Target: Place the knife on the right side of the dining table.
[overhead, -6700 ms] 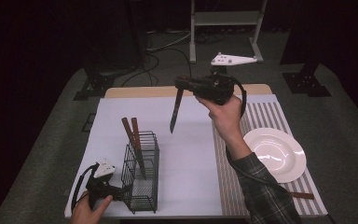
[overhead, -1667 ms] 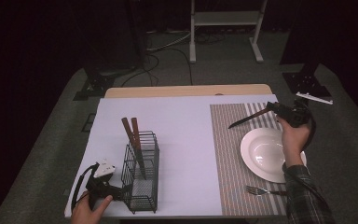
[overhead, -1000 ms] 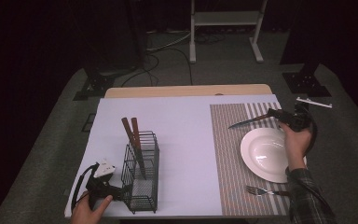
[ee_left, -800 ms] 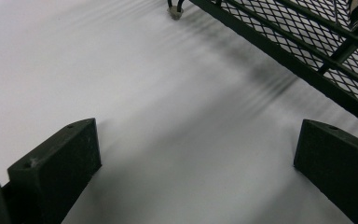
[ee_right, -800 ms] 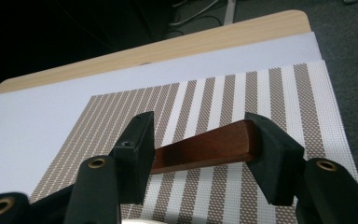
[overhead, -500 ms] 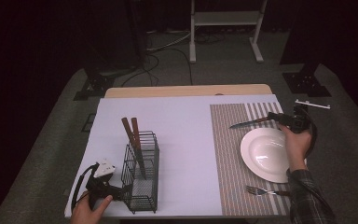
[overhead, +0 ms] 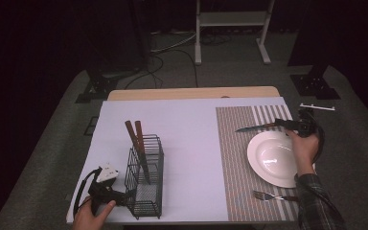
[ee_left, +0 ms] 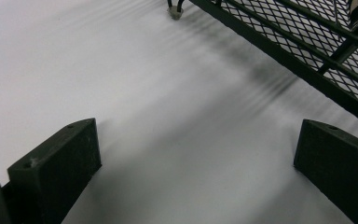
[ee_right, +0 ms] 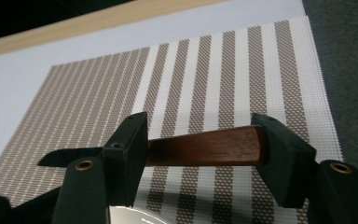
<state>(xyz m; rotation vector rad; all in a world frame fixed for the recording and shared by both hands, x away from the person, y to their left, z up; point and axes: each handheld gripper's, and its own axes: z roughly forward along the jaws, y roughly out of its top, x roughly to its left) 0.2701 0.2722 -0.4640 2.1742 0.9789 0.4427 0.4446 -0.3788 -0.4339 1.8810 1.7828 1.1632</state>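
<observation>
R gripper (overhead: 287, 125) jaws just been opening – knife (ee_right: 200, 147) btwn them, handle lengthwise, laid on striped mat (overhead: 235, 158) above plate (overhead: 275, 158), being let go. L gripper (overhead: 124, 197) wide open, empty, by wire caddy (overhead: 146, 179) – prob steadying it.

The right hand-held gripper (ee_right: 200, 154) has two blocky black jaws with small screw holes and brass-coloured rivets at their bases. The left hand-held gripper (overhead: 106, 189) is black with a white block on top and a black cable looping beside it. The person's right arm wears a dark plaid sleeve (overhead: 316, 203).
</observation>
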